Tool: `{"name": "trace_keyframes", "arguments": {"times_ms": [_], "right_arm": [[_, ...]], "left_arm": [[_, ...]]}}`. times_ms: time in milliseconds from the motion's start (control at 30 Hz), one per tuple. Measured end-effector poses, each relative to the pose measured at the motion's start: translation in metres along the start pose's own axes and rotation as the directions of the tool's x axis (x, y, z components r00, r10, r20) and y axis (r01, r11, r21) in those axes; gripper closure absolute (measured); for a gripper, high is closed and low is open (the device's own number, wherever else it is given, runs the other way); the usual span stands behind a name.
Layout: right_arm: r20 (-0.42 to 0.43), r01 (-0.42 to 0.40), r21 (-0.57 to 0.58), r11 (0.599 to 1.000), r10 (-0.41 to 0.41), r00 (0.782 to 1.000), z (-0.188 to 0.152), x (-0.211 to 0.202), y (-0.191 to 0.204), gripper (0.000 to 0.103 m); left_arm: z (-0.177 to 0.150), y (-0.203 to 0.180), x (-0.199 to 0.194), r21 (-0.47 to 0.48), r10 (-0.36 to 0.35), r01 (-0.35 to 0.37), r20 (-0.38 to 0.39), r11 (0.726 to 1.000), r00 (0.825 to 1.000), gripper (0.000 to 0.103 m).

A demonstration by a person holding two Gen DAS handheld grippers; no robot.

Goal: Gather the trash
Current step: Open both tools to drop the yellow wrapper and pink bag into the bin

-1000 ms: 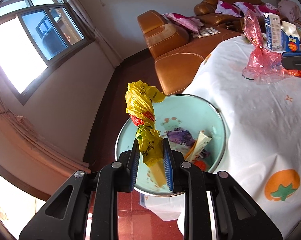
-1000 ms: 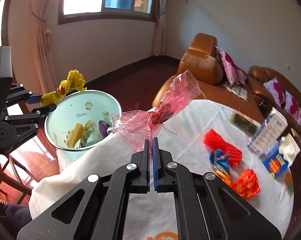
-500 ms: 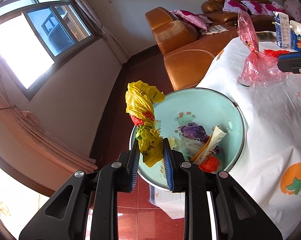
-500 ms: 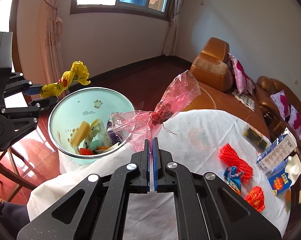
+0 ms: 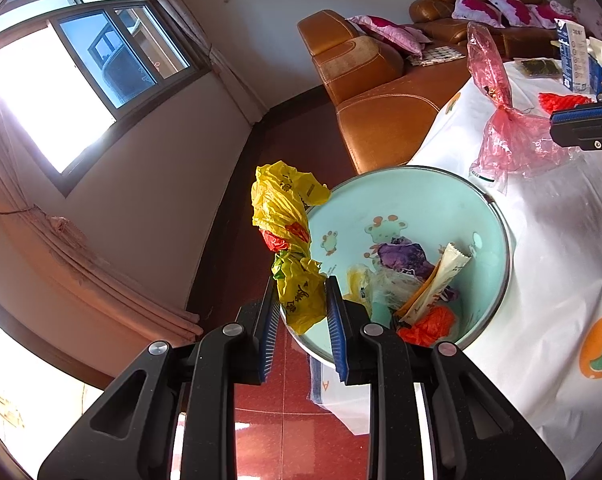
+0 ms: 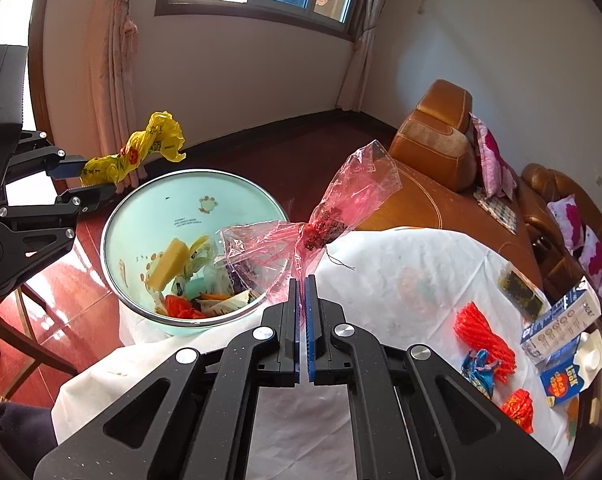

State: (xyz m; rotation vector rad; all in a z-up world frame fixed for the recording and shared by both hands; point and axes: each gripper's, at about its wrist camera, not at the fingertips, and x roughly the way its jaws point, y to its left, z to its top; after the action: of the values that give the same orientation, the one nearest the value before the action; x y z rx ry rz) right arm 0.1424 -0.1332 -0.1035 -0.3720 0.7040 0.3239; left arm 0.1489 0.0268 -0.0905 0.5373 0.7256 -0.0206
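above the bin (image 5: 497, 216), yellow bag (image 5: 289, 216) and pink bag (image 6: 325, 228)

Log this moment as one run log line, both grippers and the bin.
left gripper: shut on yellow bag | right gripper: shut on pink bag | bin: partly filled, beside table

The right gripper (image 6: 303, 280) pinches a pink plastic bag (image 6: 321, 228) beside the basin (image 6: 193, 178).
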Motion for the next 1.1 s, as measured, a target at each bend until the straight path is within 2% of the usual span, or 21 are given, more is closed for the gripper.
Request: {"name": "trace_keyframes", "arguments": {"times_ms": [1100], "right_arm": [[-0.029, -0.020, -0.096, 0.995, 0.017, 0.999, 0.022, 0.023, 0.028, 0.100]], "left_arm": [[-0.012, 0.013, 0.021, 0.008, 0.081, -0.081, -0.030, 0.997, 0.996, 0.078]]}}
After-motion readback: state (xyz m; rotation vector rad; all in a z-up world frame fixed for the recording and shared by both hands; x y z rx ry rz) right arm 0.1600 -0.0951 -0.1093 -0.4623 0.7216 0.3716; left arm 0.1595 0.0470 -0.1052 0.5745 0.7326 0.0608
